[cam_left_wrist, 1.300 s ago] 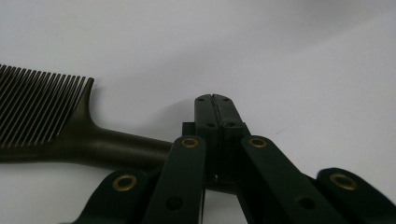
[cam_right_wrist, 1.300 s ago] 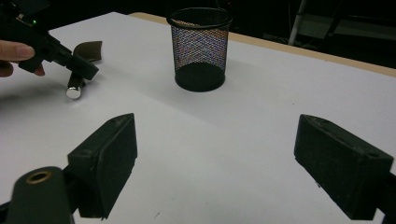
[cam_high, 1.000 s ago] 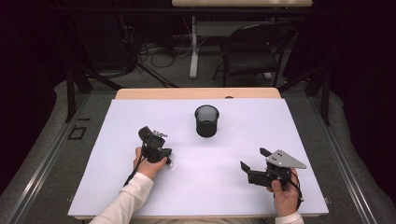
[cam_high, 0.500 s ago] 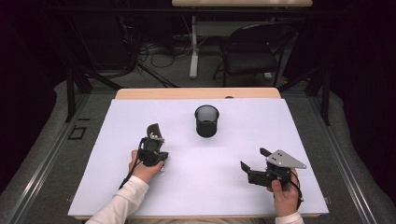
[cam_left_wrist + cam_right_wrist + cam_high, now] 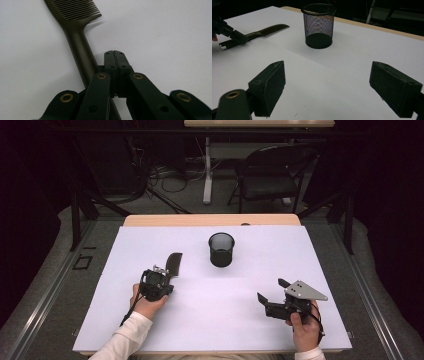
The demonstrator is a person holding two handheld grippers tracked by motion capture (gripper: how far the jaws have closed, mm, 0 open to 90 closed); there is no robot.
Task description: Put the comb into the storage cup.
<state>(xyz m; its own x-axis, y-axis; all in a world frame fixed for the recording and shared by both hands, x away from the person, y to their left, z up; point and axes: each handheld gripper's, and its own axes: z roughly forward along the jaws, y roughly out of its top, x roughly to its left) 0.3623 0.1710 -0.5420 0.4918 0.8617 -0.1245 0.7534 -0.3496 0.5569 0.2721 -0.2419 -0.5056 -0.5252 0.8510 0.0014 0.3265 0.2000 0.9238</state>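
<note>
our left gripper (image 5: 115, 53) has its jaws clenched together w/ nothing between; the comb (image 5: 80, 42) lies on the white table (image 5: 225, 320) just beside them, left of the mesh cup (image 5: 221, 249). right gripper (image 5: 327, 82) gapes wide, holding nothing. risk: shut jaws could nudge the comb & skid it away, prob bc the table's slick.

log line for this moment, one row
left gripper: shut, comb beside fingers, not gripped | right gripper: open, empty | mesh cup: upright | table
</note>
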